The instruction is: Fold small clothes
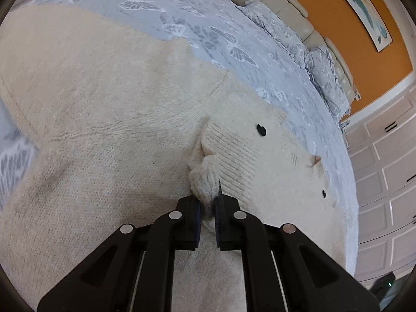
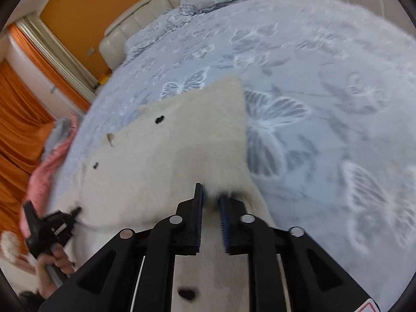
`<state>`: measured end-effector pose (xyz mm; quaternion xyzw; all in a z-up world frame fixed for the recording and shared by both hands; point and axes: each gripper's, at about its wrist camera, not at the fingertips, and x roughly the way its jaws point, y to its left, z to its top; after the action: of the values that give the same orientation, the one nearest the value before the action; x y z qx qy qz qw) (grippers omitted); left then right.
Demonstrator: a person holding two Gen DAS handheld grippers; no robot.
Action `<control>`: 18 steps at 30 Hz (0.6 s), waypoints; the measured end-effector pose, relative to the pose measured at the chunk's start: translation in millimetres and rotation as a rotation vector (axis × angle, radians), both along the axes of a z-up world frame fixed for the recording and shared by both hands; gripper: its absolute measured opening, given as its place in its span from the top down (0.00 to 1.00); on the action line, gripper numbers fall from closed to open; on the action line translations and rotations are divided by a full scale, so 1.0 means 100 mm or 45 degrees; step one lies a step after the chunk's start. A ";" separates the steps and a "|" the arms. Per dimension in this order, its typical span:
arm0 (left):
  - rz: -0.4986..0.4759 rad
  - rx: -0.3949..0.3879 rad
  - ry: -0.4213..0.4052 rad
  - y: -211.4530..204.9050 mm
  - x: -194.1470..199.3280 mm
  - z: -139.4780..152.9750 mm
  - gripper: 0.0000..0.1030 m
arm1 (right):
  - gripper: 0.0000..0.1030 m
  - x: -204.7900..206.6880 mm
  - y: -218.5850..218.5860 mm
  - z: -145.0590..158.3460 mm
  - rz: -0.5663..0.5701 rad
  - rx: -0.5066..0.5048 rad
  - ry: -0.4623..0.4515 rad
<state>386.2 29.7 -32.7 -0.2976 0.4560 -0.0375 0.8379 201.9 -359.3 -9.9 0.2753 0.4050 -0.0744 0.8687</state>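
Your left tongs (image 1: 208,208) are clamped on a bunched, ribbed edge of the cream knitted cardigan (image 1: 104,130), the wool pinched between the two blue-padded fingers (image 1: 198,218). Your right tongs (image 2: 212,202) are likewise closed on a fuzzy edge of the same cardigan (image 2: 169,161), with a tuft of wool caught between their pads (image 2: 199,208).

There is one garment in play: the cardigan lies spread on the pale blue bedspread printed with white butterflies (image 1: 208,26), covering most of the left wrist view. In that view you can count two small black heart-shaped buttons (image 1: 261,130) on the ribbed front band. The right wrist view shows three black buttons (image 2: 159,119), one of them blurred at the bottom between the tong arms.

Only the right wrist view shows your left tongs (image 2: 75,212) from outside, at the cardigan's near-left edge, with your left hand (image 2: 52,262) around the handle. It also shows a pink garment (image 2: 49,166) heaped at the edge of the bed and orange curtains (image 2: 20,130). Only the left wrist view shows the white panelled wardrobe doors (image 1: 384,169). Both views take in the cream padded headboard (image 1: 286,7), the orange wall (image 1: 351,26) and one framed picture (image 1: 364,7) hung on it
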 end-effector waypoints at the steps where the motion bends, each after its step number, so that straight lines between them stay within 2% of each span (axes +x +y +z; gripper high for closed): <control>1: -0.002 -0.001 -0.002 0.00 0.02 0.00 0.93 | 0.85 -0.05 0.02 0.04 -0.027 -0.025 0.005; 3: -0.009 0.007 -0.007 -0.02 0.04 -0.03 0.93 | 0.86 -0.03 0.08 0.17 -0.035 -0.022 -0.032; 6: -0.028 0.041 -0.022 -0.01 -0.06 -0.05 0.92 | 0.87 0.21 0.30 0.26 0.119 -0.057 -0.060; 7: -0.037 0.060 -0.025 0.00 -0.09 -0.07 0.92 | 0.93 0.32 0.37 0.22 0.176 -0.106 -0.030; 8: -0.044 0.073 -0.022 0.00 -0.09 -0.07 0.92 | 0.99 0.46 0.38 0.09 0.202 -0.195 0.055; 9: -0.052 0.086 -0.018 -0.01 -0.08 -0.05 0.91 | 0.99 0.50 0.29 -0.04 0.167 -0.245 0.118; 10: -0.067 0.094 -0.012 -0.01 -0.07 -0.04 0.91 | 1.00 0.49 0.08 -0.21 0.089 -0.225 0.175; 11: -0.074 0.084 -0.007 0.01 -0.07 -0.02 0.91 | 1.00 0.40 -0.09 -0.24 0.062 -0.083 0.106; 12: -0.072 0.035 -0.019 0.09 -0.10 0.02 0.90 | 1.00 0.33 -0.16 -0.19 0.008 -0.041 0.105; 14: -0.054 -0.072 -0.085 0.26 -0.20 0.12 0.87 | 1.00 0.23 -0.07 0.00 0.005 -0.143 0.106; 15: -0.019 -0.100 -0.116 0.41 -0.27 0.17 0.86 | 0.94 0.17 0.08 0.13 0.061 -0.254 0.104; 16: 0.040 -0.106 -0.144 0.63 -0.36 0.22 0.81 | 0.90 0.09 0.23 0.22 0.114 -0.330 0.094; 17: 0.113 -0.113 -0.159 0.92 -0.43 0.25 0.75 | 0.89 -0.03 0.40 0.31 0.174 -0.394 0.075; 18: 0.164 -0.114 -0.158 1.09 -0.47 0.25 0.63 | 0.89 -0.10 0.48 0.33 0.213 -0.407 0.068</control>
<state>339.3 139.1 -7.5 -0.3605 0.3809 -0.0224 0.8512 191.9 -311.4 23.5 0.0971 0.4324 -0.0726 0.8935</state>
